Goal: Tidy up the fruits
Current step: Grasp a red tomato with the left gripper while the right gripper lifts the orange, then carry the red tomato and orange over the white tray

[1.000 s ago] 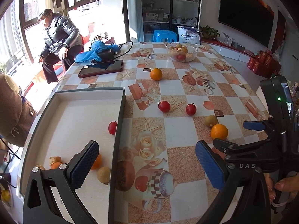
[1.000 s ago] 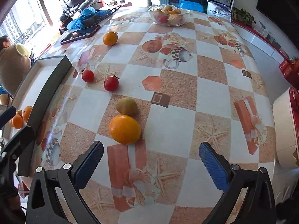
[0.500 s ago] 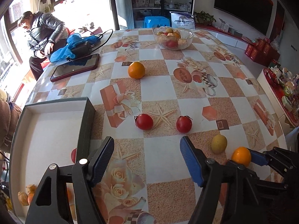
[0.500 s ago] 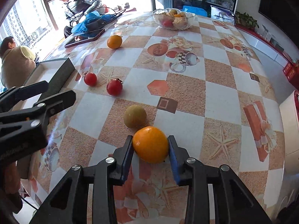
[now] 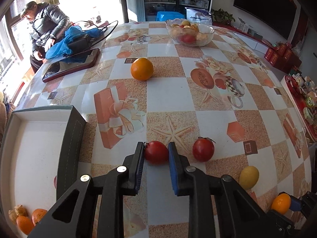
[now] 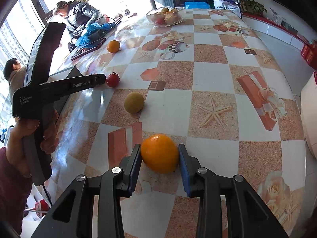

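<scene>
We have the left claw (image 5: pixel 156 153) pinching a red tomato (image 5: pixel 156 152) on the table (image 5: pixel 168 95), its blue pads touching the fruit on both sides, while the right claw (image 6: pixel 159 154) grips an orange (image 6: pixel 159 153) the same way near the table's front edge. From the left wrist view, a second tomato (image 5: pixel 203 149) sits just beside the held one, a yellow-green round fruit (image 5: pixel 248 177) lies nearer the right claw, and a second orange (image 5: pixel 141 68) rests well apart toward the far side. To our left stands the open box (image 5: pixel 70 138) with a white inside and dark walls; its near corner holds a few small orange fruits (image 5: pixel 24 219), and a bit of red shows behind the inner wall, though we cannot tell what it is. At the far end of the table a glass bowl (image 5: pixel 210 32) holds mixed fruit, and a dark phone (image 5: pixel 70 65) lies beside a blue cloth (image 5: pixel 61 46) and a black cable. From the right wrist view we see the left hand (image 6: pixel 29 136) wrapped around its black handle. A person in a dark puffer jacket (image 5: pixel 44 25) bends by the window
</scene>
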Tool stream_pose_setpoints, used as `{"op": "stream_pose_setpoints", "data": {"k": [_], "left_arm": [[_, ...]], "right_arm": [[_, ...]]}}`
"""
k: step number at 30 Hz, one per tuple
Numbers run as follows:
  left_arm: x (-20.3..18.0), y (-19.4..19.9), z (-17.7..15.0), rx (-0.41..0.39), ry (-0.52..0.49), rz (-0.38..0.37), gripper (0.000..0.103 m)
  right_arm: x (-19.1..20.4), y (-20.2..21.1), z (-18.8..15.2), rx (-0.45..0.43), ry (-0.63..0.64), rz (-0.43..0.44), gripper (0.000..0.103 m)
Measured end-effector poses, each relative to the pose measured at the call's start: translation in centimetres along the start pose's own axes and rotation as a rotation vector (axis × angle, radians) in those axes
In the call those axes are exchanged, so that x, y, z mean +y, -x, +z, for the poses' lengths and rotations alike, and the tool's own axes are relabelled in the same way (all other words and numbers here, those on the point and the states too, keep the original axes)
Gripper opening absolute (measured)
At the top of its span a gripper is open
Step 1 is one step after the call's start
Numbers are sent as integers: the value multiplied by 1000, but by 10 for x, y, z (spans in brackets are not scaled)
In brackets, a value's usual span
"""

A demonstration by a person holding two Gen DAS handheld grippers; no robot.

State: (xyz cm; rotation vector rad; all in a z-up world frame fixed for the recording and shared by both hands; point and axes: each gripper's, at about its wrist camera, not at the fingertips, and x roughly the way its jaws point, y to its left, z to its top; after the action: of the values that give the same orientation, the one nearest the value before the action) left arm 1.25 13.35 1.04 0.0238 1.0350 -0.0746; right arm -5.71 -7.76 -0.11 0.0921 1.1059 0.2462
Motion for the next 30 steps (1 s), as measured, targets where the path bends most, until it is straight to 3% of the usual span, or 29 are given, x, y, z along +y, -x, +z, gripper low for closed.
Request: {"op": "stream_pose_setpoints", "data": {"k": [6,16,30], "left_arm": [[6,32,-43,1,49,-69,26],[15,75,-107,-19,73,-89,26],[41,133,-97,-120,81,-59,26]], "right_arm": [[1,5,-11,-2,4,-5,38],[14,11,-23,6,23,-17,38],[53,29,-4,-17,80,12,38]]}}
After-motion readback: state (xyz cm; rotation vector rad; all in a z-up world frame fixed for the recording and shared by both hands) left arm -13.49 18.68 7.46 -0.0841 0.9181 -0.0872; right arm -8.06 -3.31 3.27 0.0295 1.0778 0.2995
